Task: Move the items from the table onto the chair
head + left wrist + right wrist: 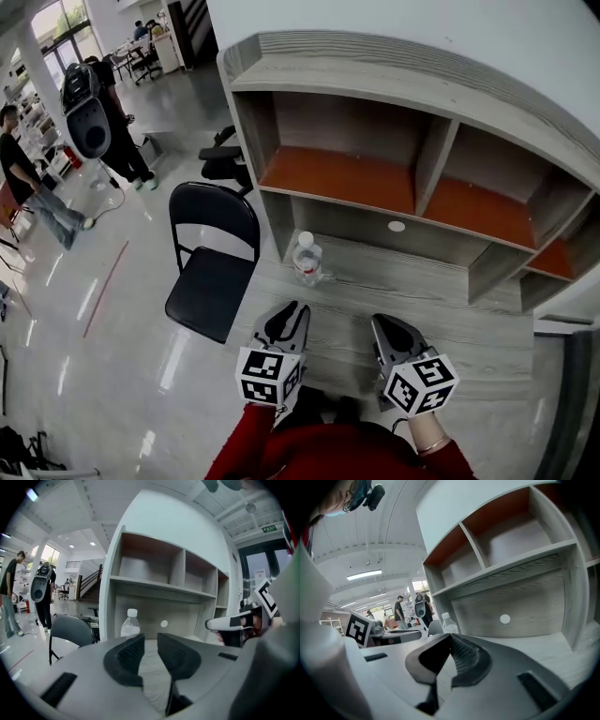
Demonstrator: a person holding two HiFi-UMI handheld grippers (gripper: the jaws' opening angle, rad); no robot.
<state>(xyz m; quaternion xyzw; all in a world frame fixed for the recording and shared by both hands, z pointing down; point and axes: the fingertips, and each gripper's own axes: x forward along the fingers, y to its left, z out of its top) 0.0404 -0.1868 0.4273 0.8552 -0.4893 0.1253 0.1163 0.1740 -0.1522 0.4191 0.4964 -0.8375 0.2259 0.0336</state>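
The left hand-held gripper [296, 309] gapes slightly, empty; the right hand-held gripper [379, 322] is pinched closed

Ahead of the left gripper [292, 311] rises a grey shelf unit [422, 178]; far to its left, people [23, 178] stand on glossy floor [94, 356].

A clear water bottle [307, 258] stands upright by the bench's [469, 323] left edge. A black folding chair [211, 281] stands just beside that edge. The left gripper [298, 306] and right gripper [380, 319] hang over the near edge.
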